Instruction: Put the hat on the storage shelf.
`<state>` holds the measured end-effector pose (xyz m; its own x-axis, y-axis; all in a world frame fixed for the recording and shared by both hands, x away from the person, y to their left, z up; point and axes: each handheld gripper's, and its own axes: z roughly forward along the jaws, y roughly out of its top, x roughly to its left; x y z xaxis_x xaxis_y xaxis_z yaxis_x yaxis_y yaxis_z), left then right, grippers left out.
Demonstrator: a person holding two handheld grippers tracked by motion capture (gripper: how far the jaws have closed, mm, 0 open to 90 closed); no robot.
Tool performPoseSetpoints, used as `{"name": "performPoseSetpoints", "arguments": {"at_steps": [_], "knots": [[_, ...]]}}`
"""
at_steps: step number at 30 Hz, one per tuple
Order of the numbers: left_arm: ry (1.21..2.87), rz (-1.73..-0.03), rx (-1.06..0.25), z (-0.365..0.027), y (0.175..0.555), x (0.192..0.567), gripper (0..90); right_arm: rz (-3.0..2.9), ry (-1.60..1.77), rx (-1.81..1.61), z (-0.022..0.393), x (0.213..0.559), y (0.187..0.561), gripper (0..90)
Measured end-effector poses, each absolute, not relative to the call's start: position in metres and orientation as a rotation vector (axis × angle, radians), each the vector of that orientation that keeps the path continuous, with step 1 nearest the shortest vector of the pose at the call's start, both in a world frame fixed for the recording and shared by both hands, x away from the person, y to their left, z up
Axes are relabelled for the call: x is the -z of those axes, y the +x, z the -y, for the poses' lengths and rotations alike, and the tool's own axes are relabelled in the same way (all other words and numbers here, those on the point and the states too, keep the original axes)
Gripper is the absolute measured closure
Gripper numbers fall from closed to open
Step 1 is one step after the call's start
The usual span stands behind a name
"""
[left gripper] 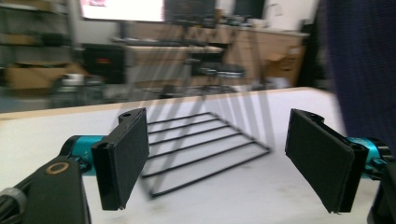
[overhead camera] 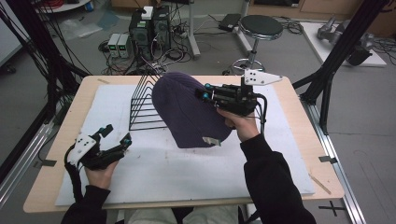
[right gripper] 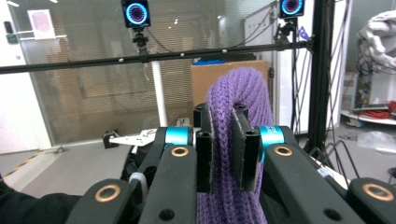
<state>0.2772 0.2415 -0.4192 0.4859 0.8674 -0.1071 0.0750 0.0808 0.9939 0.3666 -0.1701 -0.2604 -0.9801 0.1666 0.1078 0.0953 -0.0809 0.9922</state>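
A purple knit beanie (overhead camera: 184,109) hangs in the air over the middle of the table, held up by my right gripper (overhead camera: 204,91), which is shut on its edge. In the right gripper view the knit fabric (right gripper: 238,102) is pinched between the two black jaws of that right gripper (right gripper: 223,154). A black wire rack (overhead camera: 142,105) stands on the white mat just left of the beanie. My left gripper (overhead camera: 116,134) rests low at the table's left, open and holding nothing. In the left gripper view my left gripper (left gripper: 217,158) faces the rack (left gripper: 196,149), with the beanie (left gripper: 364,65) at the right edge.
A white mat (overhead camera: 177,163) covers most of the wooden table (overhead camera: 60,154). Beyond the table's far edge are computer towers (overhead camera: 149,28), cables and a black stool (overhead camera: 260,27). Black frame posts (overhead camera: 343,51) rise at the right.
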Motion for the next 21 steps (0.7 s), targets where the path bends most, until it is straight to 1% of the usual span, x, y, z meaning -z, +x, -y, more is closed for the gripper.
{"name": "performPoseSetpoints", "arguments": {"at_steps": [3, 8, 14, 16, 21], "knots": [[1.4, -0.86, -0.656, -0.232, 0.28, 0.417, 21.0, -2.11, 0.262, -2.242, 0.164, 0.255, 0.362, 82.2], [1.405, -0.83, -0.634, -0.222, 0.279, 0.415, 19.8, -2.117, 0.201, -2.243, 0.155, 0.244, 0.353, 82.0], [1.398, -0.8, -0.567, -0.214, 0.278, 0.415, 19.9, -2.113, 0.165, -2.243, 0.148, 0.239, 0.35, 82.0], [1.404, -0.783, -0.525, -0.211, 0.28, 0.416, 21.7, -2.117, 0.154, -2.245, 0.146, 0.239, 0.349, 82.0], [1.418, -0.749, -0.405, -0.195, 0.287, 0.42, 22.6, -2.114, 0.135, -2.248, 0.143, 0.236, 0.349, 81.8]]}}
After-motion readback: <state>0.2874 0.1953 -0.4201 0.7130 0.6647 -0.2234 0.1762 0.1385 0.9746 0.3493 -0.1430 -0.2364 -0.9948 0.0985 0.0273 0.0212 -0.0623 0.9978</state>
